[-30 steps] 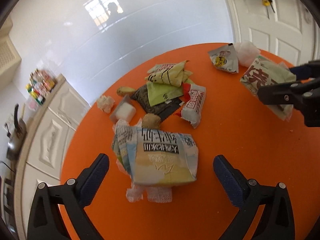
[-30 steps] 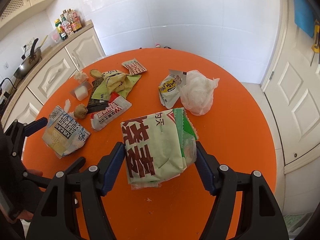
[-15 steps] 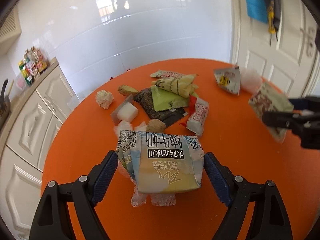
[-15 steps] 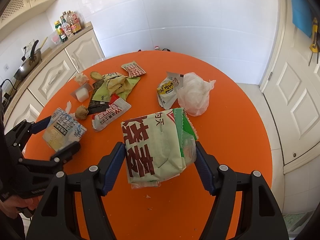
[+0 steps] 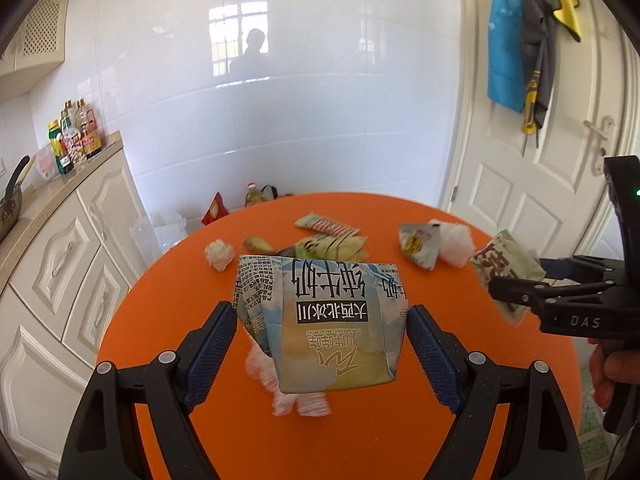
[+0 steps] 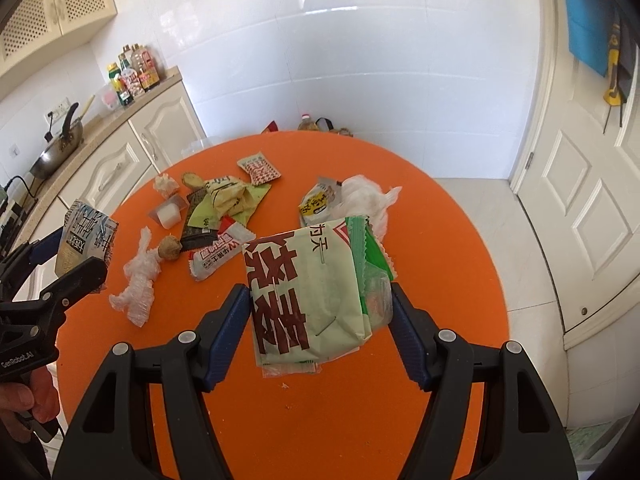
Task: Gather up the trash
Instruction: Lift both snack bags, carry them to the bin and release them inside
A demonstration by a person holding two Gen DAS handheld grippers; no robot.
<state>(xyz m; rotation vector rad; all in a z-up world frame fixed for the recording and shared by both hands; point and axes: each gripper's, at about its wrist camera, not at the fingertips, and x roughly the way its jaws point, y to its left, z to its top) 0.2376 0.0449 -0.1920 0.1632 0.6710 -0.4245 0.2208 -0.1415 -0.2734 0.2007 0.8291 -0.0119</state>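
Left gripper clamped the milk carton, lifted off the orange table. Right gripper gripped the green snack bag, fingers narrow.

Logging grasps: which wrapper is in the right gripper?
The pale green pack with big red characters, clamped by the right gripper; the other wrappers lie on the table.
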